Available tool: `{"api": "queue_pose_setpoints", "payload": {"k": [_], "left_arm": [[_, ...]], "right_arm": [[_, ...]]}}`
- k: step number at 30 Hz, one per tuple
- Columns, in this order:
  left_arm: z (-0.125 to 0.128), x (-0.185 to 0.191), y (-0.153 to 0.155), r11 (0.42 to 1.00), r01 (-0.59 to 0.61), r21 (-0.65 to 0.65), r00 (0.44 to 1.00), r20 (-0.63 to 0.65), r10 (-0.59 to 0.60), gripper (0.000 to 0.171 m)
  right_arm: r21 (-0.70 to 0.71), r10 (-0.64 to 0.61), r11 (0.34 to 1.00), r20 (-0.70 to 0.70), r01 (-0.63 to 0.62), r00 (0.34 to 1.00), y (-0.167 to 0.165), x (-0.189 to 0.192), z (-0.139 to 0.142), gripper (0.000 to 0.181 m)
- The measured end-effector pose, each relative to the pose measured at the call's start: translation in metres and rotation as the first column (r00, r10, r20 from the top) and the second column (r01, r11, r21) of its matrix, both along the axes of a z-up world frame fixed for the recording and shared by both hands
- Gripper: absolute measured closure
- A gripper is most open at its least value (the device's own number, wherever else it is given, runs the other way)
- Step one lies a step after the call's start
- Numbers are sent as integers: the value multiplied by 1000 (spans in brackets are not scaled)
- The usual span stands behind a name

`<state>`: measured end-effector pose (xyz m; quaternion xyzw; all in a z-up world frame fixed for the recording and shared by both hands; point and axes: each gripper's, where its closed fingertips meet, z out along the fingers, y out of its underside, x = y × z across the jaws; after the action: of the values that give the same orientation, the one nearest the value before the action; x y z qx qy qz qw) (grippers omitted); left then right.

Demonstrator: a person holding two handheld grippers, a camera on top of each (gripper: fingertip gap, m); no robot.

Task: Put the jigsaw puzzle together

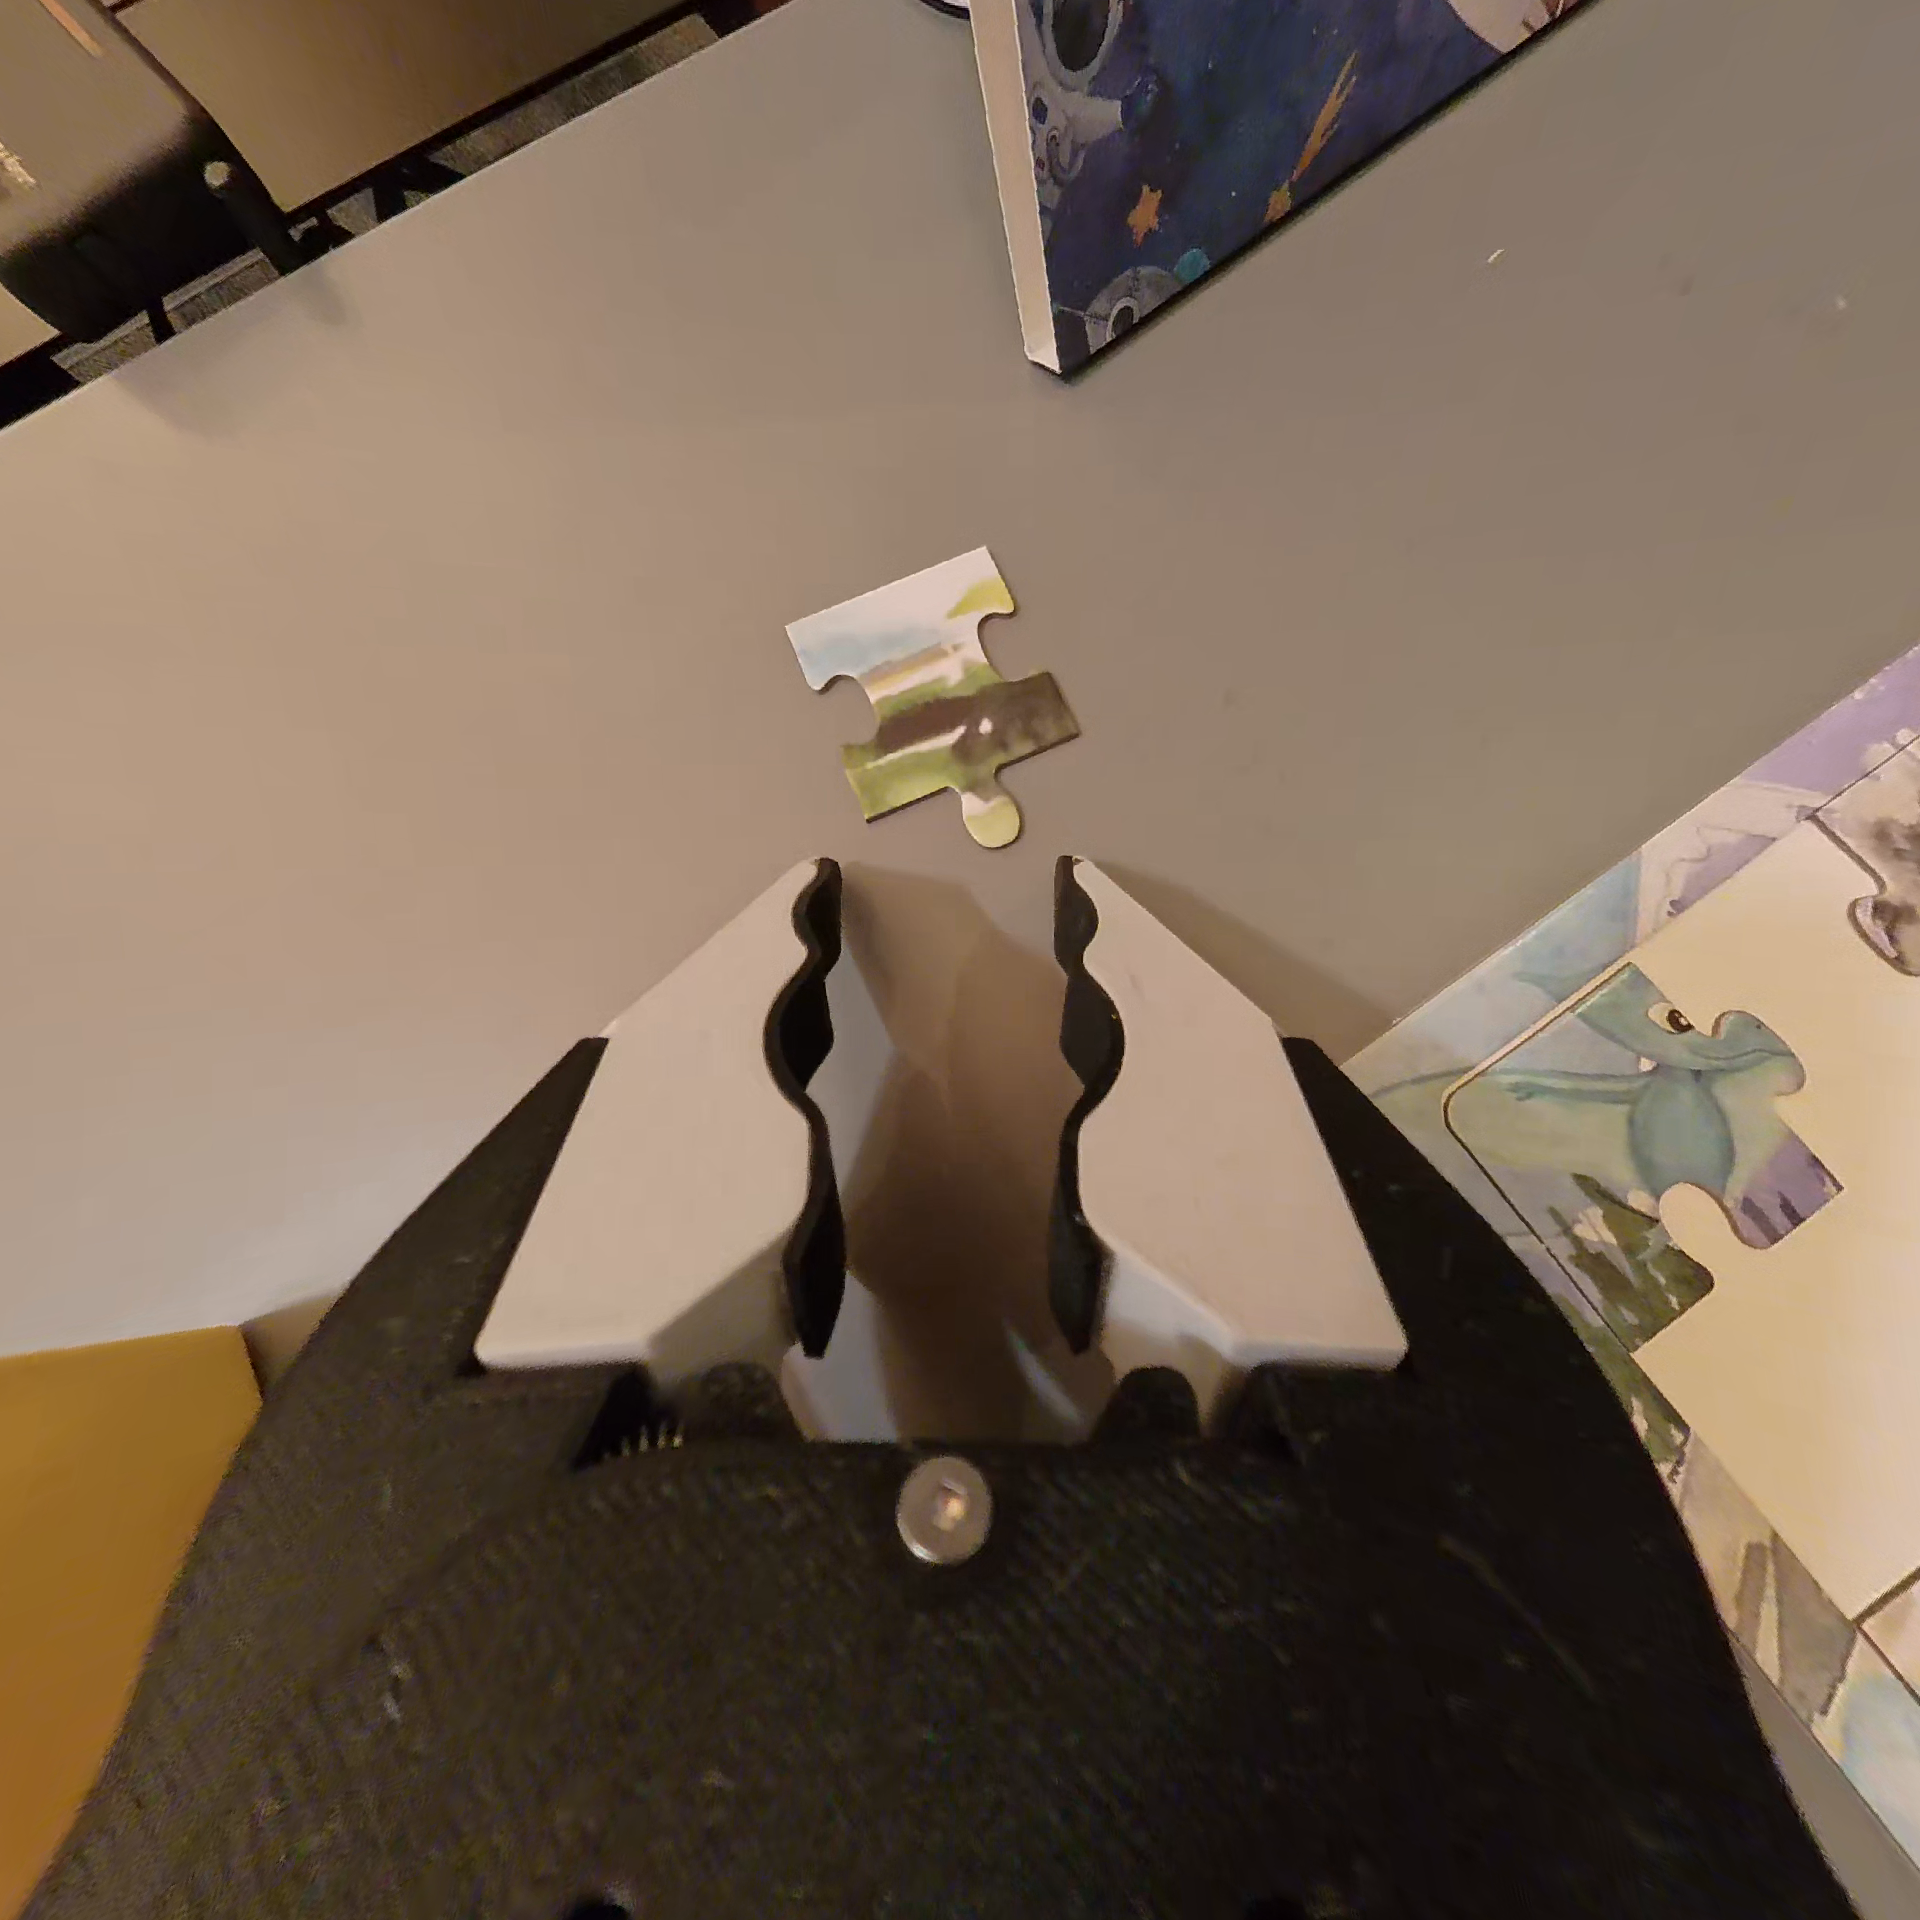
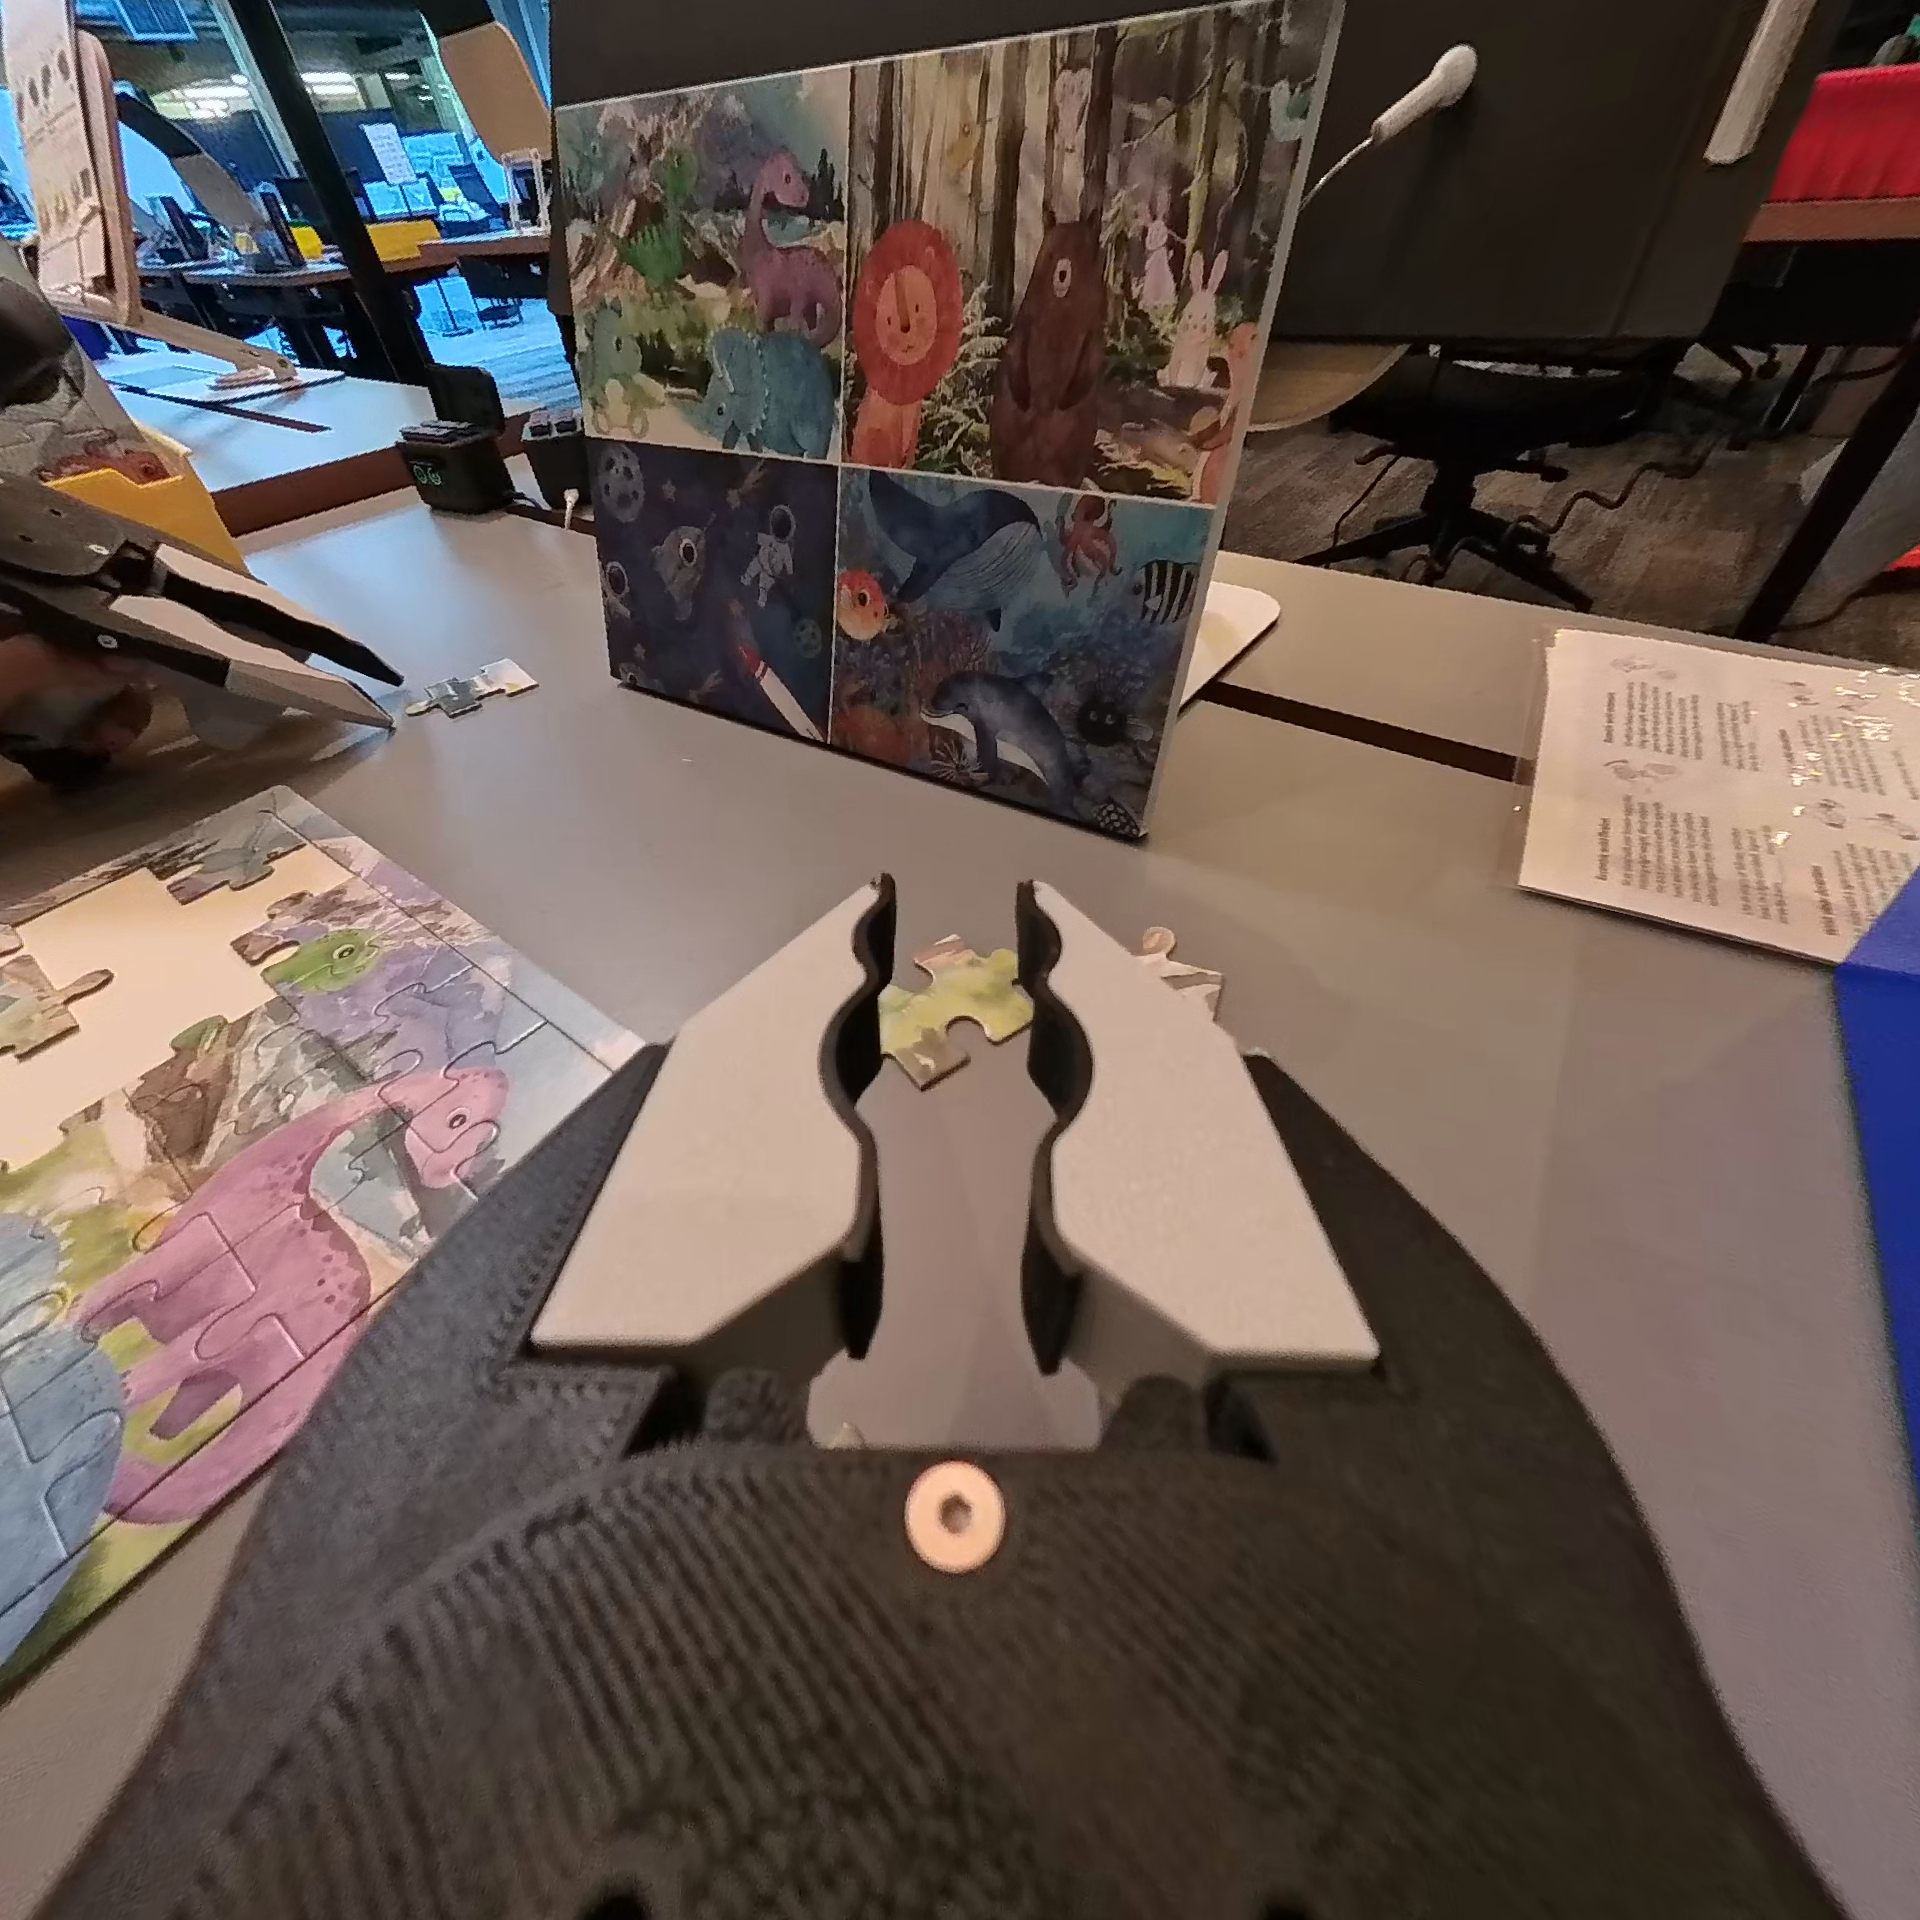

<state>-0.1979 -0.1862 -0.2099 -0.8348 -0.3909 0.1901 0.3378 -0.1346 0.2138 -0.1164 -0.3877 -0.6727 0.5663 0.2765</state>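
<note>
My left gripper (image 1: 948,868) is open and empty above the grey table, just short of a loose puzzle piece (image 1: 935,694) with green, white and dark print. The partly built dinosaur puzzle (image 1: 1704,1122) lies to its right. My right gripper (image 2: 954,891) is open over a green loose piece (image 2: 961,1003), which lies flat on the table between the fingers. Another pale piece (image 2: 1179,971) peeks out behind the right finger. The puzzle board (image 2: 260,1091) with a purple dinosaur lies at left. The left gripper (image 2: 343,681) shows far left, near its loose piece (image 2: 468,688).
The puzzle box (image 2: 904,416) stands upright at the table's middle back; it also shows in the left wrist view (image 1: 1195,156). A printed sheet (image 2: 1714,790) and a blue box (image 2: 1881,1122) are at right. A yellow object (image 1: 114,1475) sits at lower left. Chairs stand beyond the table. There is about 40 centimetres between the tips of the two grippers. About 11 centimetres separates my left fingertips from the partly built dinosaur puzzle (image 1: 1704,1122). Look for it in the right wrist view (image 2: 228,865) too.
</note>
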Motion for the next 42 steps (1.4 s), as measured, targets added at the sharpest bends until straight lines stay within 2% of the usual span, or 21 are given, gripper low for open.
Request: {"api": "queue_pose_setpoints", "payload": {"k": [23, 27, 31, 34, 36, 42], "left_arm": [[-2, 2, 2, 1000, 19, 17, 1000, 25, -19, 140], [-2, 2, 3, 1000, 22, 5, 1000, 16, -22, 152], [-1, -3, 4, 1000, -13, -4, 1000, 4, 13, 151], [-1, -8, 12, 997, -61, 54, 997, 48, 58, 151], [0, -10, 19, 994, -75, 83, 995, 66, 70, 145], [-2, -12, 23, 996, -85, 14, 996, 23, 85, 147]], "right_arm": [[10, 16, 1000, 24, -17, 1000, -6, -1, -7, 158], [10, 17, 1000, 24, -17, 1000, -6, -1, -7, 158], [13, 18, 1000, 23, -19, 1000, -7, -1, -7, 158], [21, 14, 1000, 23, -15, 1000, -6, -1, -7, 158], [26, 10, 1000, 21, -11, 1000, -6, -1, -7, 158], [23, 12, 1000, 15, -12, 1000, -6, 0, -5, 158]]}}
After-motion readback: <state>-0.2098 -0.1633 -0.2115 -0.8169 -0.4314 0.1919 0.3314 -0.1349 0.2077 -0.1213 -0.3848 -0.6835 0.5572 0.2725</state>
